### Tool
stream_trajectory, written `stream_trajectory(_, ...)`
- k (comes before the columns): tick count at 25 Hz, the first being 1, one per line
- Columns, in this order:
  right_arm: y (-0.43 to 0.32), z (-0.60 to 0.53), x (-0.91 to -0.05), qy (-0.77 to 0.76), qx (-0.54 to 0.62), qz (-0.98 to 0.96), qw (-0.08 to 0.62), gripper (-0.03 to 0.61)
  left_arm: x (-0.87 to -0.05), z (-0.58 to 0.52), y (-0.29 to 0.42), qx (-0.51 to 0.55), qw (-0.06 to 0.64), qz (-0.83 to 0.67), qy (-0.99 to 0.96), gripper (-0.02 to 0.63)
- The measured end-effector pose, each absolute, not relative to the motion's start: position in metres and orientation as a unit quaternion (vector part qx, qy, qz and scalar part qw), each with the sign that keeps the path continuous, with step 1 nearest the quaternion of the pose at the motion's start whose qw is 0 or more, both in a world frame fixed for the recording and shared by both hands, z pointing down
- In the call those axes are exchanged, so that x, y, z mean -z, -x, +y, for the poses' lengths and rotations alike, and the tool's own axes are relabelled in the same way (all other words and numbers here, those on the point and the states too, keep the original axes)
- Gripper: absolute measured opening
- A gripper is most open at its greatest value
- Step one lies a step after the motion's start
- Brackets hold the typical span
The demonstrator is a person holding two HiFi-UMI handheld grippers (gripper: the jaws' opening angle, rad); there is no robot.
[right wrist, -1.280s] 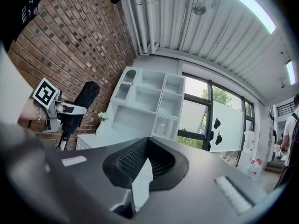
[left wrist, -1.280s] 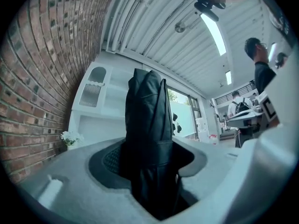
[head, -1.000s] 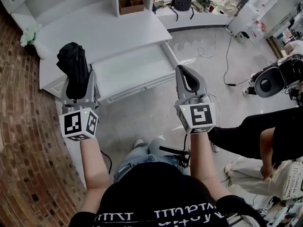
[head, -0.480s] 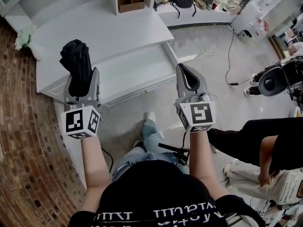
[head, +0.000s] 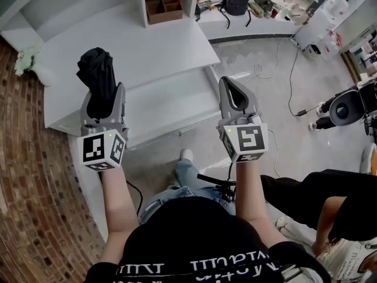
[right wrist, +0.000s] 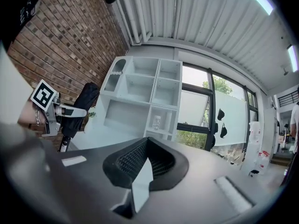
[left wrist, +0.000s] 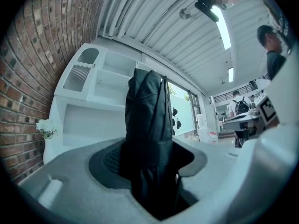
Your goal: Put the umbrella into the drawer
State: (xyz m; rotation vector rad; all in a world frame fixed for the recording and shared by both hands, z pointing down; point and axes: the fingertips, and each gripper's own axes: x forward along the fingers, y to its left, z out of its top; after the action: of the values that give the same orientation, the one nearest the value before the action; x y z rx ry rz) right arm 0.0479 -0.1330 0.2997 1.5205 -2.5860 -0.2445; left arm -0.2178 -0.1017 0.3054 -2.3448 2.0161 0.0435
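A folded black umbrella (head: 97,75) stands upright in my left gripper (head: 101,94), which is shut on its lower part. In the left gripper view the umbrella (left wrist: 147,120) fills the gap between the jaws and hides the pads. The gripper hangs over the left front corner of the white desk (head: 129,46). The desk's white drawer (head: 171,98) is pulled out, between my two grippers. My right gripper (head: 231,90) hovers at the drawer's right end, shut, with nothing in it. The right gripper view shows the umbrella (right wrist: 80,102) off to its left.
A white shelf unit (right wrist: 145,92) rises behind the desk, with a brown box (head: 163,6) in one cubby. Brick wall (head: 35,175) runs along the left. White flowers (head: 25,59) sit at the desk's left end. Cables (head: 291,81) and a seated person (head: 330,187) are on the right.
Both grippers have moved forward towards the desk and drawer, which now sit closer beneath them. The umbrella stays gripped in the left gripper; the right stays shut.
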Motion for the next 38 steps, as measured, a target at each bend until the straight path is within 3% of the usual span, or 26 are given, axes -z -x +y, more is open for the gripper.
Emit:
stream_trajectory(17, -0.068, -0.267, -0.336, -0.474, 0.038, -0.877, 0.074, 0.005, -0.355, -0.220, 0.183, 0.060, -0.014, 0.656, 0.752, 0.242)
stream_trajectory(38, -0.082, -0.277, -0.452, -0.480, -0.075, -0.862, 0.148, 0.005, -0.504, -0.239, 0.120, 0.210, -0.120, 0.543, 0.804, 0.242)
